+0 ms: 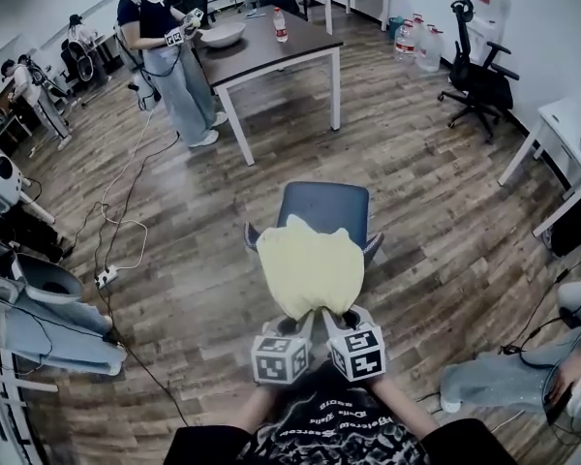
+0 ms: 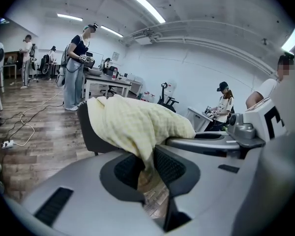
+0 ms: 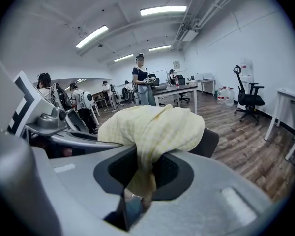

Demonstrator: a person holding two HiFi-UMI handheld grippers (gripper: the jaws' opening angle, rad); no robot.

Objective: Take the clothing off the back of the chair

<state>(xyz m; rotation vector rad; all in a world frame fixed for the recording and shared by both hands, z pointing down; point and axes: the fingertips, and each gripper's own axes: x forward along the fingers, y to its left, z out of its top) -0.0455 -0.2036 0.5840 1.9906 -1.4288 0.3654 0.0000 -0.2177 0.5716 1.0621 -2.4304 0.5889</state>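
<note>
Head view, nearest me: my left claw (image 1: pixel 303 323) and right claw (image 1: pixel 341 320) sit side by side, each pinching the near edge of the pale yellow waffle-cloth garment (image 1: pixel 310 264). Its bulk drapes over the backrest of the dark grey padded chair (image 1: pixel 326 204) just beyond. Farther off stands a brown tabletop (image 1: pixel 271 54).

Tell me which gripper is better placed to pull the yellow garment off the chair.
Right, narrowly. Both grippers are shut on the near edge of the garment, but the right gripper pinches a thicker bunch; the left gripper holds a thin fold. Pulling with both looks safest.
</note>
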